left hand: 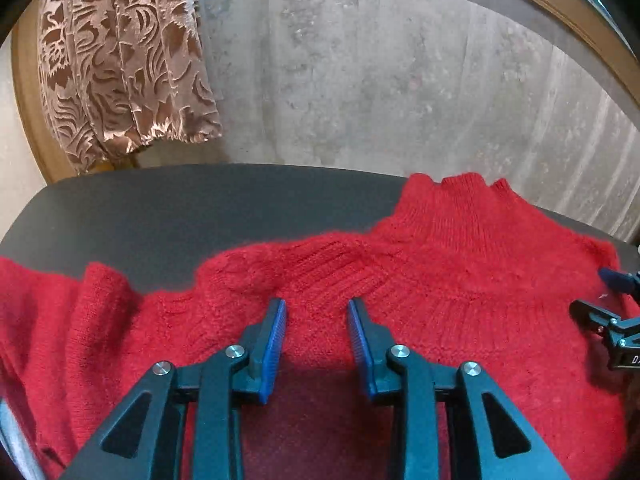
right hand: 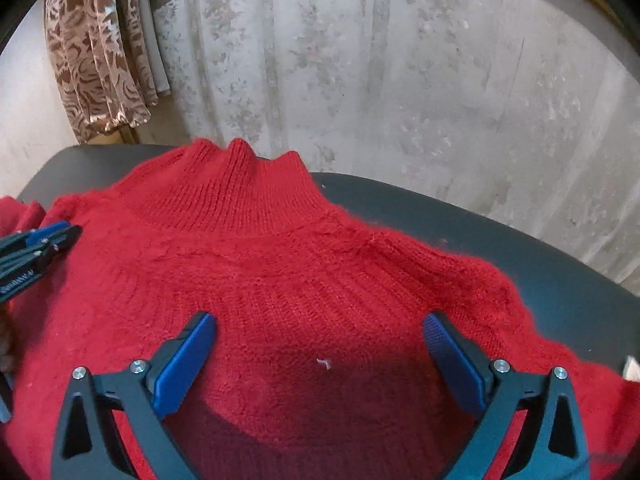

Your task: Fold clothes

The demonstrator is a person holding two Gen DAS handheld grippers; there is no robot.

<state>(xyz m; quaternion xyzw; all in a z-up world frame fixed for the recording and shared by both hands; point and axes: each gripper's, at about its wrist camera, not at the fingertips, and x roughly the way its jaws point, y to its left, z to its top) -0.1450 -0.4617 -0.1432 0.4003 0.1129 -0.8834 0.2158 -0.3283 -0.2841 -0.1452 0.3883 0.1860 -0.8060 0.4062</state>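
A red knitted sweater (left hand: 420,280) lies flat on a dark table (left hand: 180,216), its ribbed high collar (left hand: 460,208) toward the far edge. My left gripper (left hand: 317,308) hovers over the sweater's left shoulder area, jaws partly open with nothing between them. In the right wrist view the sweater (right hand: 280,272) fills the lower half, collar (right hand: 244,188) at the far side. My right gripper (right hand: 320,328) is wide open over the chest, empty. Each gripper shows at the edge of the other's view: the right one (left hand: 608,312), the left one (right hand: 40,248).
The table's far edge (right hand: 480,216) runs just behind the collar. Beyond it hangs a pale sheer curtain (left hand: 400,80) and a brown patterned drape (left hand: 128,60) at the back left. A sleeve (left hand: 48,312) spreads toward the left.
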